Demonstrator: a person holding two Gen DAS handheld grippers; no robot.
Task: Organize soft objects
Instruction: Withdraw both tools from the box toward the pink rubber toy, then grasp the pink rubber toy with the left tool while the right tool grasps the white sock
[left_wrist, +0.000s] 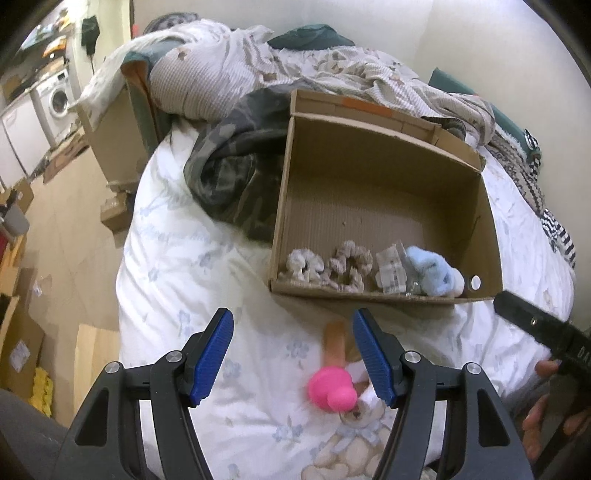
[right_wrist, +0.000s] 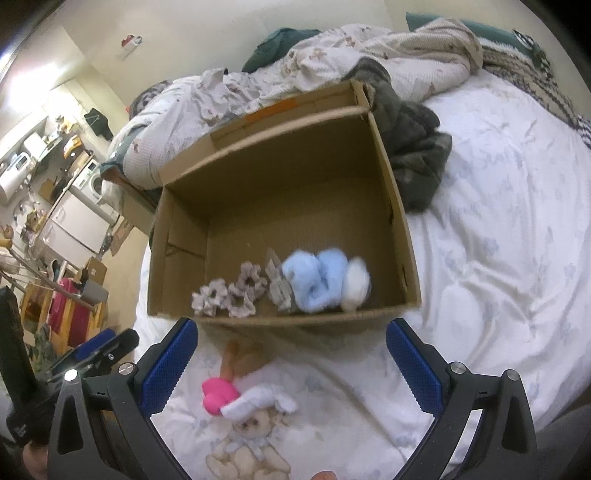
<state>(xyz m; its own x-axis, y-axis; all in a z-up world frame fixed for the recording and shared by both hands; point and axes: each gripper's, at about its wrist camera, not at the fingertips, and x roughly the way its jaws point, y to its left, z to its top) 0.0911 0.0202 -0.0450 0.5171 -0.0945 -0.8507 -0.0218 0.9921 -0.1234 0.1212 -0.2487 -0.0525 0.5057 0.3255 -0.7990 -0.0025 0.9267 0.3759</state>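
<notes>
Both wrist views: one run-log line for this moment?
left tongs: open, empty | right tongs: open, empty | cardboard box: scrunchies, blue fluffy items along near wall | pink toy: on bed, outside box

We see, inside the open brown cardboard box (right_wrist: 391, 206), the frilly beige fabric scrunchies (right_wrist: 229, 291) left of the fluffy pale-blue plush (right_wrist: 317, 280); before it, the pink rubber toy (right_wrist: 218, 393).

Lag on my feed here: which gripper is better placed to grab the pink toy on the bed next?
Probably left. The pink toy lies between the left gripper fingers, near its right finger. The right gripper is open too, but the toy sits off toward its left finger, so it would need more sideways shift.
</notes>
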